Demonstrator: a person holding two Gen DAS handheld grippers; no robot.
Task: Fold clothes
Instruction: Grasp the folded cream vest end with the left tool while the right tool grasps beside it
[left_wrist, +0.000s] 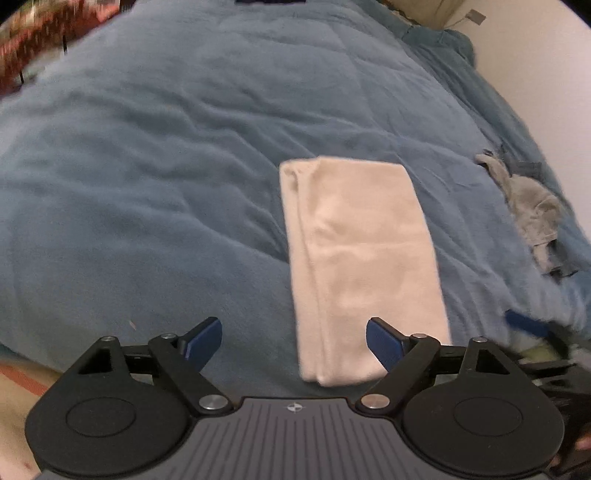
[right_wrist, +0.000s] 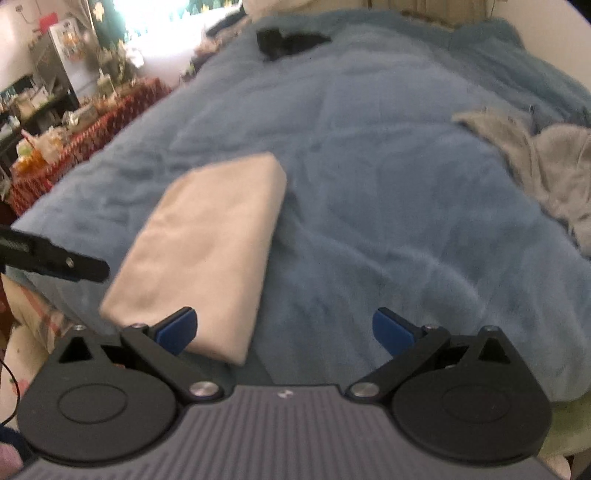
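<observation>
Clothes here come down to two pieces on a bed. Seen from the left wrist, a pale cream garment (left_wrist: 358, 266) lies folded into a long neat rectangle on the blue blanket (left_wrist: 147, 166), its near end just ahead of the left gripper (left_wrist: 294, 345), whose fingers are spread wide with nothing between them. A crumpled grey garment (left_wrist: 532, 206) lies well apart, off by the bed's right edge near a pale wall (left_wrist: 554, 74). The blanket is plush and rumpled, so cloth will sink in and drag rather than slide.

From the right wrist, the cream piece (right_wrist: 210, 251) runs away to the left, edges squared, and the right gripper (right_wrist: 284, 332) hangs open and empty just over its near corner. The grey piece (right_wrist: 546, 173) sprawls unfolded to the right, and a small dark item (right_wrist: 288, 40) sits at the far end. Beyond the bed stands a cluttered stand under a red patterned cloth (right_wrist: 85, 136), with bright window light behind.

Judging by this, the cream piece either wants one more crosswise fold or is done, with the grey one due. For either, pinching two corners evenly and lifting clear of the plush should keep the edges aligned.
</observation>
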